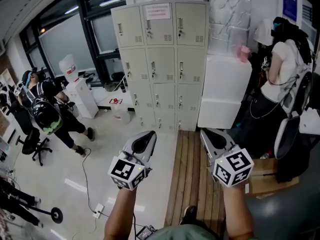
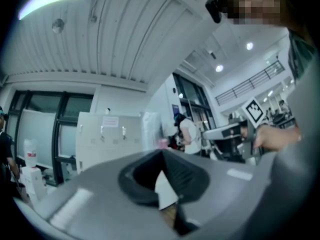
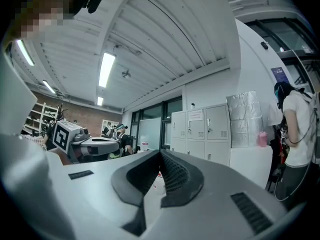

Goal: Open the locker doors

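1. Locker doors (image 1: 160, 64) are not within your reach yet. Nearest to you are the left gripper (image 1: 148, 133) and the right gripper (image 1: 207, 132), which you hold side by side, about level, both aimed at the lockers. I judge this is a carrying pose for the approach.
2. On the left gripper, the fingers (image 2: 186, 175) are pressed together at the tips. Nothing is between them and they touch nothing. On the right gripper, the fingers (image 3: 176, 176) are pressed together in the same way and are also empty. This seems sensible, because there is no handle to grip at this point.
3. Below and beyond the grippers, a wooden strip (image 1: 192, 169) on the floor leads toward the foot of the lockers.
4. The lockers stand against the far wall in three columns. Every door looks closed, and a paper notice (image 1: 156, 10) is on the top middle door. A white cabinet (image 1: 225, 91) stands just beside them on the right.
5. One person (image 1: 285, 69) stands to the right of the cabinet.
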Motion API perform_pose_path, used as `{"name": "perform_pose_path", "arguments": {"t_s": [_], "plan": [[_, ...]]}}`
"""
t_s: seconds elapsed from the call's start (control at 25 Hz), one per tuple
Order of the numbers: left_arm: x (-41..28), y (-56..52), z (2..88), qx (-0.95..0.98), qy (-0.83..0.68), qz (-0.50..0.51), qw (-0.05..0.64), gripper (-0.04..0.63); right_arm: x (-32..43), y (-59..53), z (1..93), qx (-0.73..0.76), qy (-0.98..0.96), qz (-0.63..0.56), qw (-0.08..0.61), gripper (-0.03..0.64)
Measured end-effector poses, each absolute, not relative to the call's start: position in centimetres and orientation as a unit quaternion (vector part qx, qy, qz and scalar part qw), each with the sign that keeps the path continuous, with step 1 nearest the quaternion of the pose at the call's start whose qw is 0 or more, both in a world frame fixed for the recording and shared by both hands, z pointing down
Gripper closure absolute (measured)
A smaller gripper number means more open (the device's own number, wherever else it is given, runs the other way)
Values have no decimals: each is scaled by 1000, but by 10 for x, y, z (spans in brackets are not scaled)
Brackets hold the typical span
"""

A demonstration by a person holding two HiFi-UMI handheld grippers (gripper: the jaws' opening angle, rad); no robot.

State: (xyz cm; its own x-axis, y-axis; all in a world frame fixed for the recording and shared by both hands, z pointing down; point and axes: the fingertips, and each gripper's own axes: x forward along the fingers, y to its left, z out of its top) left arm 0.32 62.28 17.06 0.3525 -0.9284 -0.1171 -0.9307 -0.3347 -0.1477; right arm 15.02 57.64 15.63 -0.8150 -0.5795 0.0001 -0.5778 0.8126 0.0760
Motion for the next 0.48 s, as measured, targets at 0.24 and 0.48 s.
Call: {"name": "perform_pose_path", "arguments": {"t_s": [0.24, 0.48], "plan": [[6, 553, 171, -810, 579, 2, 97, 595, 154, 506, 160, 295, -955, -37, 7, 612], [19, 484, 169, -803, 588, -2, 93, 595, 165, 435, 162, 279, -960, -29, 9, 612]]}}
